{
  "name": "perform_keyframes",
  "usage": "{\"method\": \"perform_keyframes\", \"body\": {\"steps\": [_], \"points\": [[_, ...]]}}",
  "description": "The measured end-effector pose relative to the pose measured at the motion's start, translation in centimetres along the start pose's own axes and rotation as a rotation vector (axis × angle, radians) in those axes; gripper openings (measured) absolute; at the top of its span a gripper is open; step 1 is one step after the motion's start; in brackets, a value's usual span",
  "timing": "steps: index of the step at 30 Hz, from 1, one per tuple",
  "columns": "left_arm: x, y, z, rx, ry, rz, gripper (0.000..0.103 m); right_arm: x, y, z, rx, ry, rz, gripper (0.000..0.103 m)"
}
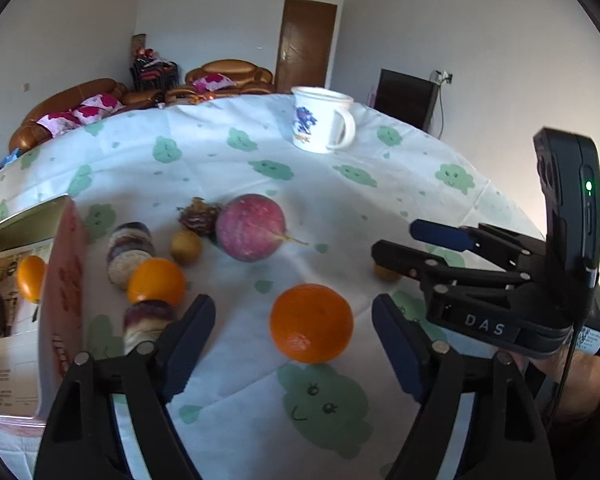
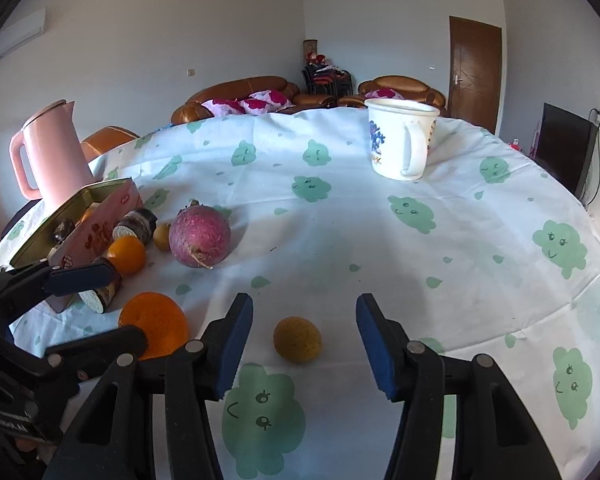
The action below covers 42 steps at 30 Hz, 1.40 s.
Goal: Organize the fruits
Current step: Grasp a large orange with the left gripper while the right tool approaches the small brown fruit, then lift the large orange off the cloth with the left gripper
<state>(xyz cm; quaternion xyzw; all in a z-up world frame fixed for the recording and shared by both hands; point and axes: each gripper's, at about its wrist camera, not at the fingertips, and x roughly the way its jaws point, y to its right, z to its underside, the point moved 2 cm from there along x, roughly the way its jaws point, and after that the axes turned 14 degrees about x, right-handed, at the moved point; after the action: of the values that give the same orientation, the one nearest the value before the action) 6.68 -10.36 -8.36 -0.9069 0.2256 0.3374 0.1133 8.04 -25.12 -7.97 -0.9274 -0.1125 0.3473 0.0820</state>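
soft daylight, gentle shadows, strong fisheye bending (dark vignette at corners), slight blur nearby.

1. My left gripper (image 1: 294, 330) tilts downward, its jaws apart, pads touching nothing.
2. My right gripper (image 2: 304, 340) also tilts downward, jaws parted, pads free.
3. A hand (image 1: 576, 376) holds the right gripper's body.
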Motion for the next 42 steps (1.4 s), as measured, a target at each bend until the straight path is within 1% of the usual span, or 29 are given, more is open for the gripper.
{"method": "perform_keyframes", "body": {"steps": [2, 3, 6, 7, 8, 10, 12, 13, 20, 26, 42], "points": [[0.5, 0.4, 0.0, 0.007, -0.02, 0.017, 0.074, 0.3, 0.0, 0.2, -0.003, -0.024, -0.008, 0.045], [0.9, 0.5, 0.0, 0.011, -0.034, 0.031, 0.073, 0.5, 0.0, 0.3, -0.006, -0.037, -0.014, 0.044], [1.8, 0.7, 0.2, 0.001, -0.07, 0.056, 0.063, 0.8, -0.3, 0.4, -0.022, -0.06, -0.02, 0.042], [2.0, 0.8, 0.3, 0.0, -0.082, 0.066, 0.057, 0.9, -0.3, 0.4, -0.027, -0.066, -0.018, 0.04], [2.3, 0.8, 0.3, 0.0, -0.093, 0.072, 0.055, 1.0, -0.4, 0.5, -0.033, -0.076, -0.018, 0.04], [2.6, 1.0, 0.3, 0.001, -0.109, 0.074, 0.055, 1.3, -0.5, 0.5, -0.036, -0.098, -0.022, 0.039], [2.8, 1.0, 0.4, -0.001, -0.117, 0.074, 0.052, 1.5, -0.5, 0.6, -0.036, -0.107, -0.028, 0.031], [2.8, 1.0, 0.4, -0.003, -0.117, 0.071, 0.049, 1.5, -0.5, 0.6, -0.038, -0.108, -0.03, 0.028], [2.5, 0.6, 0.6, -0.024, -0.104, 0.087, 0.049, 1.3, -0.7, 0.7, -0.048, -0.105, -0.04, 0.028], [2.0, 0.4, 0.7, -0.032, -0.082, 0.082, 0.049, 0.9, -0.8, 0.7, -0.053, -0.085, -0.055, 0.028], [-0.2, -0.1, 0.6, -0.05, 0.034, 0.046, 0.049, -0.4, -1.1, 0.8, -0.07, -0.009, -0.116, 0.028]]}}
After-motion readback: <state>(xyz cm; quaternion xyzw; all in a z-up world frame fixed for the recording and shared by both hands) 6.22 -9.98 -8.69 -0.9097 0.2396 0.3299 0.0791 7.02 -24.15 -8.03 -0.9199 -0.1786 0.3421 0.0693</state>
